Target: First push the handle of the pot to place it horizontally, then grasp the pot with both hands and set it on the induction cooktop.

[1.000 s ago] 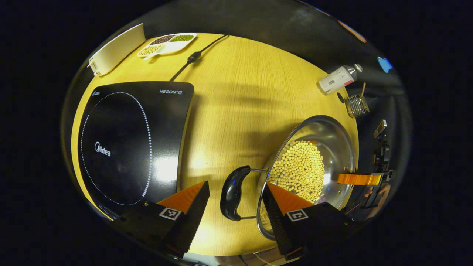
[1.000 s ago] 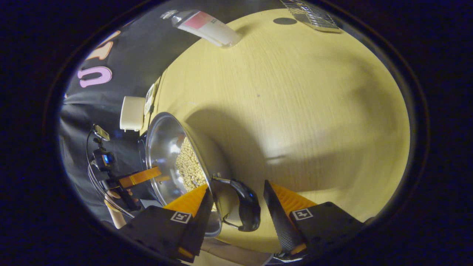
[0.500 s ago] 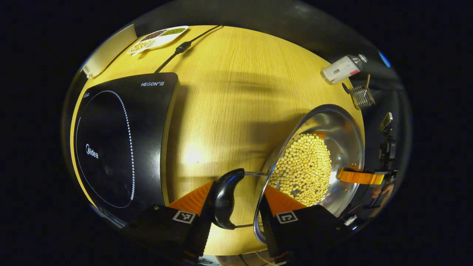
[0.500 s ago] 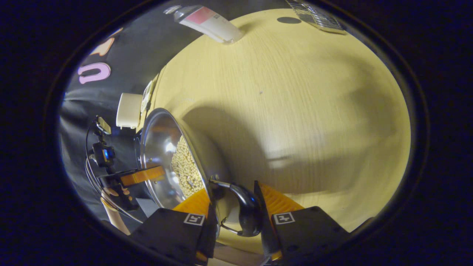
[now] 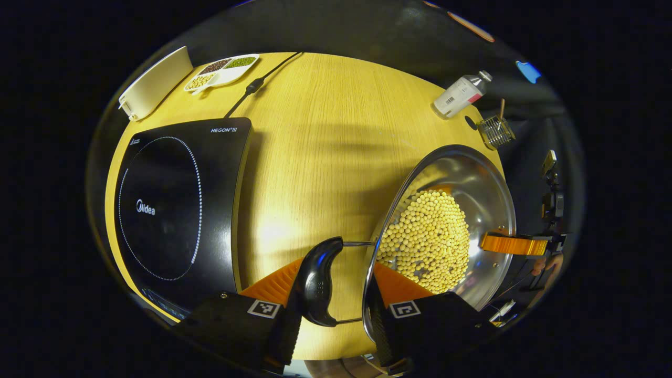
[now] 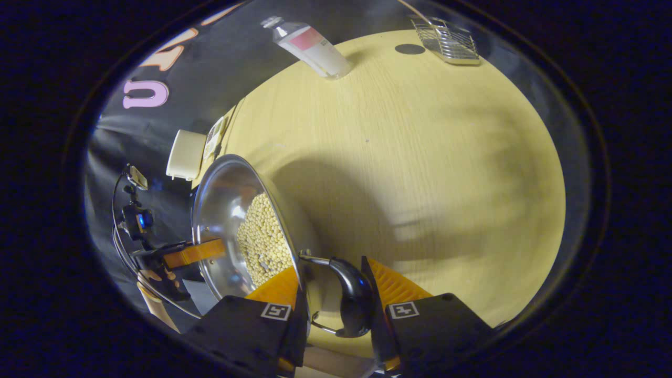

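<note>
Surface point(image 5: 325, 131) of pale wood carries everything here. Largest on it is the induction cooktop point(image 5: 173, 205), lying bare at the left of the left gripper view. The pot point(image 5: 462, 178), a shiny steel pan part filled with yellow beans point(image 5: 428, 236), sits well apart from it to the right, with open wood between them. Whether its base has left the surface I cannot tell.

Each of its 2 side handles is in a pair of tongs. The left tongs point(image 5: 328, 302) are closed around the near handle point(image 5: 315, 281), one finger pressing its outer face and the other on the pot side of it by the rim. In the right gripper view the right tongs point(image 6: 333, 307) clamp the opposite handle point(image 6: 353, 302) likewise, both fingers tight against it.

Both handles look to lie flat, so the pushing step seems done and the 2-handed grasp is the step in hand. Next comes a level lift and a sideways carry to the cooktop, both tongs moving together so the beans do not slide and the pot does not tip.

Smaller things stand at the far edge: a white bottle point(image 5: 459, 94), a divided dish point(image 5: 223, 71) of grains, a small wire rack point(image 5: 496, 131).
</note>
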